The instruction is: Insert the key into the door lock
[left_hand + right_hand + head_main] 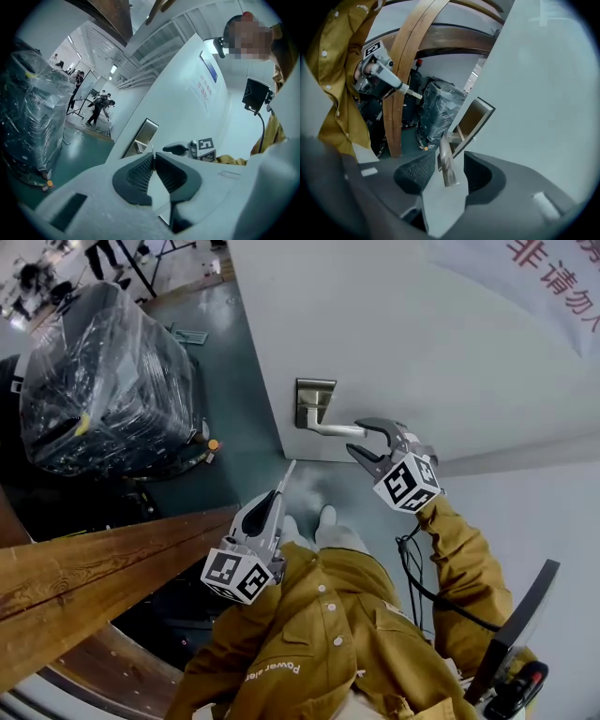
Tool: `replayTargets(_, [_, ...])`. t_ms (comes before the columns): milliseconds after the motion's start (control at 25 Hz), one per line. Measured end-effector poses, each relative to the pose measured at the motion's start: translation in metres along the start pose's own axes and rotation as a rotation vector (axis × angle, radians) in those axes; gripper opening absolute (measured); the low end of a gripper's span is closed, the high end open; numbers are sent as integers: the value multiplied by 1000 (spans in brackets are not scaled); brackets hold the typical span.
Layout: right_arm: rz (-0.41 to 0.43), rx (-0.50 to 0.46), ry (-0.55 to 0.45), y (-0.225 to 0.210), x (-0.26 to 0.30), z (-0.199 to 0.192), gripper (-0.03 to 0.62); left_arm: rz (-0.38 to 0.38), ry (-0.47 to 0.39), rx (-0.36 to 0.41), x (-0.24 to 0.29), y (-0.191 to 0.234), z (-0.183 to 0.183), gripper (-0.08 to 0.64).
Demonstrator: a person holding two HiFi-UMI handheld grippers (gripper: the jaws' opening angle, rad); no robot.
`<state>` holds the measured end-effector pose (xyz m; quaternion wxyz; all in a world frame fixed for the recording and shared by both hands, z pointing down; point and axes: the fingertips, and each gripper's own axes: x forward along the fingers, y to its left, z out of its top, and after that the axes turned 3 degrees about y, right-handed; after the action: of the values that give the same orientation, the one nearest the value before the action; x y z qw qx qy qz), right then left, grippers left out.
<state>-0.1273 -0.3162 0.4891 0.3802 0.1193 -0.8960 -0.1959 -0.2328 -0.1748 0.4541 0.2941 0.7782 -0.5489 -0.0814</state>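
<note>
The grey door (422, 343) carries a metal lock plate (314, 401) with a lever handle (333, 429) that reaches right. My right gripper (358, 437) stands open around the lever's free end. In the right gripper view the handle (446, 159) lies between the pads without either pad pressing on it. My left gripper (277, 495) is below and left of the plate, shut on a thin key (288, 471) whose blade points toward the door. The left gripper view shows the key edge-on as a sliver (153, 151), with the lock plate (143, 136) beyond it.
A plastic-wrapped dark load (103, 381) stands on the green floor at left. A wooden beam (103, 568) crosses in the lower left. A sign with red characters (553, 268) hangs on the door. A black device on a cable (520, 624) hangs by my right side. People stand far back (101, 105).
</note>
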Motion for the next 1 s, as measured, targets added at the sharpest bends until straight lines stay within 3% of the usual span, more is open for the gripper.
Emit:
replayTargets(160, [77, -68, 88, 1, 19, -21, 190, -5, -4, -31, 6, -1, -1, 25])
replayTargets(240, [84, -109, 120, 3, 23, -28, 141, -6, -3, -48, 8, 0, -3, 25])
replayTargets(360, [88, -146, 118, 2, 24, -29, 127, -6, -3, -80, 12, 2, -5, 25])
replayTargets(480, [100, -154, 109, 2, 25, -28, 125, -12, -17, -159, 18, 7, -11, 25])
replayTargets(640, [103, -149, 93, 1, 25, -28, 124, -50, -63, -389, 32, 19, -30, 25])
replayTargets(880, [104, -144, 83, 0, 23, -28, 124, -27, -155, -880, 60, 43, -75, 25])
replayTargets(1000, [109, -145, 80, -2, 21, -30, 124, -50, -216, -961, 84, 48, -76, 25])
